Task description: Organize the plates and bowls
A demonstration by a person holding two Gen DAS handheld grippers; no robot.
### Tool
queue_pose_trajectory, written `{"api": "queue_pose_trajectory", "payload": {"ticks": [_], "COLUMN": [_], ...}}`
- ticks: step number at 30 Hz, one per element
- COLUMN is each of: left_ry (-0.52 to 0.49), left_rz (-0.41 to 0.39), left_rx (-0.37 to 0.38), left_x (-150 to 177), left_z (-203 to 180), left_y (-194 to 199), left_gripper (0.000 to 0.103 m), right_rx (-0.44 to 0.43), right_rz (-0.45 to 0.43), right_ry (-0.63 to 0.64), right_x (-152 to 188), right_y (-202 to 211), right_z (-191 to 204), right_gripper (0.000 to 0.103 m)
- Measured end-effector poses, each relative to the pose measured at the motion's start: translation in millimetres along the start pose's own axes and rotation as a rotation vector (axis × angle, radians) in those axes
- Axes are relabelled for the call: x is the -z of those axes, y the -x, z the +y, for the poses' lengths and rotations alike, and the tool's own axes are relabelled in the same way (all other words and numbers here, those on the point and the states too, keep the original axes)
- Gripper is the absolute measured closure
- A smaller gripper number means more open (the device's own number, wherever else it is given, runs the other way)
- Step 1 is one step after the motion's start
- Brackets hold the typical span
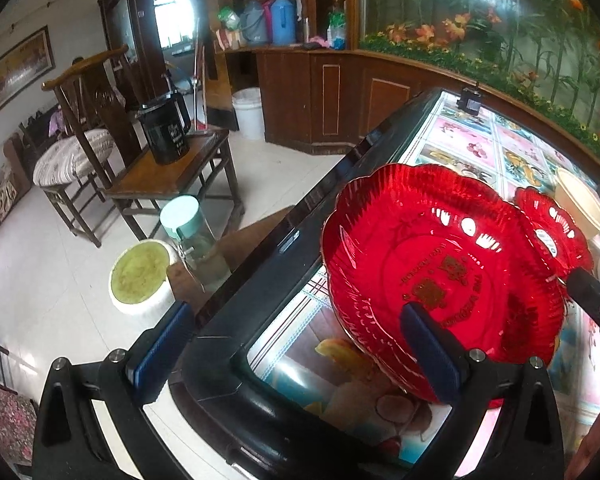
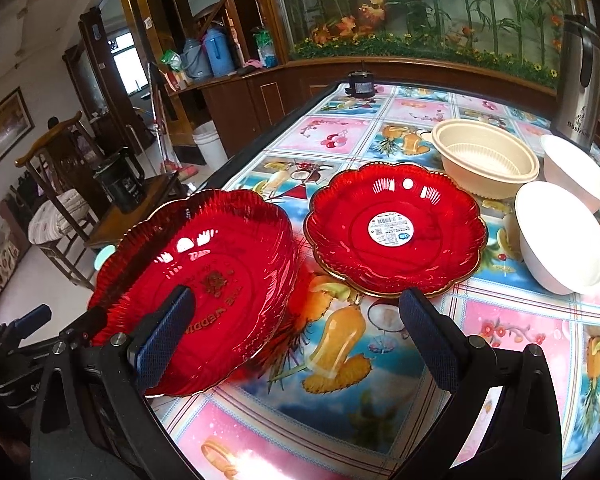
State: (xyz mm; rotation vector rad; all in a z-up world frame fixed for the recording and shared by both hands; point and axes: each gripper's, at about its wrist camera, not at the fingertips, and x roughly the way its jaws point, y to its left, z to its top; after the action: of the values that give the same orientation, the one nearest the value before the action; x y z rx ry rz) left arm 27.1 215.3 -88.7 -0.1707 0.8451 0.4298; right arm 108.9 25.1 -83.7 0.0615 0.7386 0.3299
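A stack of red scalloped plates (image 2: 204,264) with gold lettering sits at the table's left edge, also large in the left wrist view as the red stack (image 1: 440,264). A single red plate (image 2: 396,228) with a white sticker lies to its right. Behind that stand a beige bowl (image 2: 484,160) and two white bowls (image 2: 560,240) (image 2: 576,168). My left gripper (image 1: 296,312) is open, straddling the table's edge, its right finger over the stack's near rim. My right gripper (image 2: 298,296) is open low over the table, its left finger in front of the stack.
The table (image 2: 500,320) has a fruit-patterned cloth and a dark raised border. A steel thermos (image 2: 580,80) stands at the back right, a small black device (image 2: 362,84) at the far edge. Left of the table are a jar (image 1: 192,236), a white tub (image 1: 140,276) and a wooden side table (image 1: 172,172).
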Motion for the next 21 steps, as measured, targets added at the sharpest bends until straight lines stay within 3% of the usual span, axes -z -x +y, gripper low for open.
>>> {"api": "queue_pose_trajectory", "payload": {"ticks": [10, 15, 18, 19, 21], "left_ry": [0.043, 0.034, 0.025, 0.024, 0.021], "left_rz": [0.127, 0.175, 0.163, 0.160, 0.161], "left_rx": [0.040, 0.052, 0.048, 0.044, 0.039], "left_x": [-5, -5, -7, -8, -11], "left_z": [1, -2, -4, -4, -4], "left_y": [-29, -39, -38, -38, -39], "left_gripper": [0.000, 0.001, 0.007, 0.008, 0.016], "right_rx": [0.051, 0.046, 0.041, 0.042, 0.034], "right_rz": [0.100, 0.134, 0.137, 0.147, 0.189], "right_ry": [-0.026, -0.040, -0.029, -0.025, -0.035], "right_x": [-3, -4, -5, -5, -5], "right_y": [-31, -44, -49, -52, -61], "right_z": [1, 3, 7, 8, 8], "right_gripper": [0.001, 0.006, 0.022, 0.032, 0.040]}}
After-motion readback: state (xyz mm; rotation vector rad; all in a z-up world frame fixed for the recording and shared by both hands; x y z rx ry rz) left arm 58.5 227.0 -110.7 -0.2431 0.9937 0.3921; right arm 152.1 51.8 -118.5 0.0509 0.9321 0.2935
